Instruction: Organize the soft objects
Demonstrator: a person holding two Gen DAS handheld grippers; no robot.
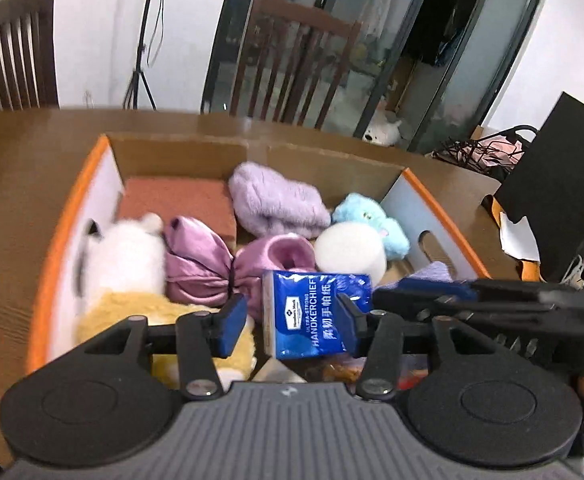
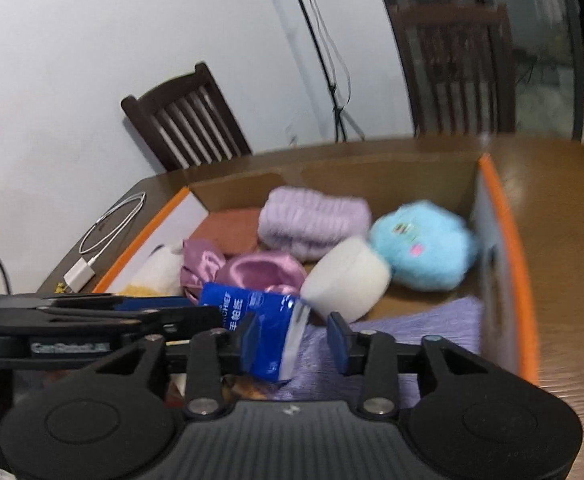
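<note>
Table (image 1: pixel 19 184) of brown wood carries everything, with two dark slatted chairs behind it, one at the far left (image 1: pixel 15 52) and one at the middle (image 1: pixel 292 64). Cardboard box (image 1: pixel 71 216) with orange-edged walls sits on it and holds the soft things: one brick-red folded cloth (image 1: pixel 175 204), one lilac fluffy bundle (image 1: pixel 275 200), one white-and-yellow plush (image 1: pixel 127 272), one pink satin bow (image 1: pixel 211 268), one blue plush (image 1: pixel 372 220), one white foam roll (image 1: pixel 352 252), and a lilac cloth (image 2: pixel 424 324) at the near right wall.

One blue handkerchief pack (image 1: pixel 312 312) stands among them at the near side. The left gripper (image 1: pixel 292 324) is spread around it, one pad beside the pack, the other clear of it; nothing is pinched. The right gripper (image 2: pixel 296 344) is likewise parted, the pack's end against its left pad, a gap at the other. Each gripper crosses the other's view and hides the box's near edge.

Only the right wrist view shows the white charging cable (image 2: pixel 107 232) coiled on the table left of the box; only the left shows a black board (image 1: pixel 552 184) at the right.
</note>
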